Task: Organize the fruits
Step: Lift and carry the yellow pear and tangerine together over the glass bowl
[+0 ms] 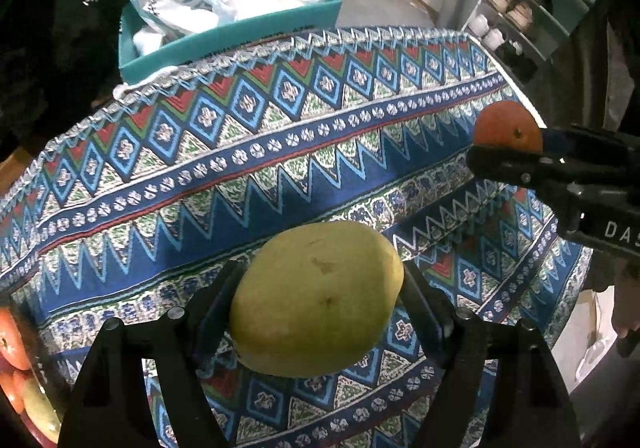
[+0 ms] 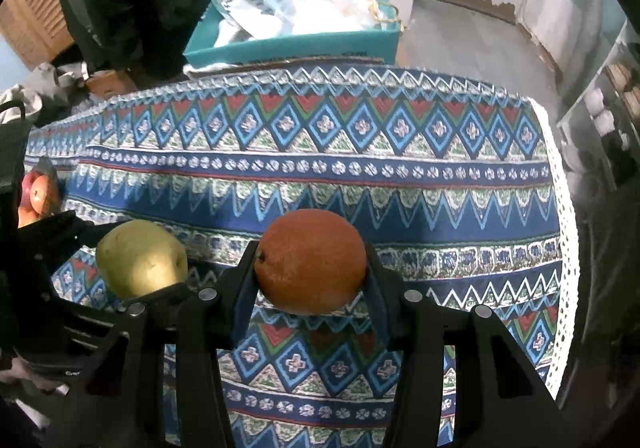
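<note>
The left gripper is clamping a yellow-green mango and the right gripper an orange above the patterned table, and either round fruit is risking slipping and rolling.

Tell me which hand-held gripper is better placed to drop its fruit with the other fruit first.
Left, probably. The left hand-held gripper holds the yellow-green fruit, and the pile of fruit sits at that view's left edge. The right hand-held gripper, holding the orange, is farther away.

White letters "DAS" on the right tongs body.
</note>
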`<action>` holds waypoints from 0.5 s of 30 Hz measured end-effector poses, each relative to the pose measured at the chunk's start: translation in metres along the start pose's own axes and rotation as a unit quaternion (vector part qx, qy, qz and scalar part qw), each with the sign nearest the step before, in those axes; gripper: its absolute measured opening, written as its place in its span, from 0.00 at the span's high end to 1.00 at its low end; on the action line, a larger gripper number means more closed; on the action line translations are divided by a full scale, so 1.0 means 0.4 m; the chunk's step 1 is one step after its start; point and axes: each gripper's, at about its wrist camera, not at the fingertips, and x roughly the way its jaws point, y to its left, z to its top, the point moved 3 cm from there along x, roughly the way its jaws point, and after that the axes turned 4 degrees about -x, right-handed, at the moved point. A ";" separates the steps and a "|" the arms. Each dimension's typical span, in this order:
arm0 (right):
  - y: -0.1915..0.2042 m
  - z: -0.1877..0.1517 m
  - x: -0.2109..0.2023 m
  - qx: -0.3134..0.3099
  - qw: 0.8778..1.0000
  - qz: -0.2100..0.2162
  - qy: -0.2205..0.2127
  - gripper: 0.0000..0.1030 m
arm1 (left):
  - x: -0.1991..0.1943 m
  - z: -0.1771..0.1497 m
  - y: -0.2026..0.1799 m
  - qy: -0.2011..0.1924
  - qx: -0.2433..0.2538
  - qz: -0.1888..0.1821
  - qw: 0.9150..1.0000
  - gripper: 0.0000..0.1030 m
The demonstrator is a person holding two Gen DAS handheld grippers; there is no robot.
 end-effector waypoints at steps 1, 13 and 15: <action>0.004 0.003 -0.006 -0.002 1.000 0.000 -0.002 0.54 | -0.014 0.004 0.002 -0.006 -0.001 0.001 1.000 0.22; 0.079 0.056 -0.117 -0.021 0.998 0.014 -0.053 0.54 | -0.166 0.019 0.015 -0.066 -0.009 0.010 0.998 0.22; 0.092 0.061 -0.128 -0.024 0.998 0.016 -0.058 0.54 | -0.191 0.019 0.019 -0.073 -0.011 0.011 0.997 0.22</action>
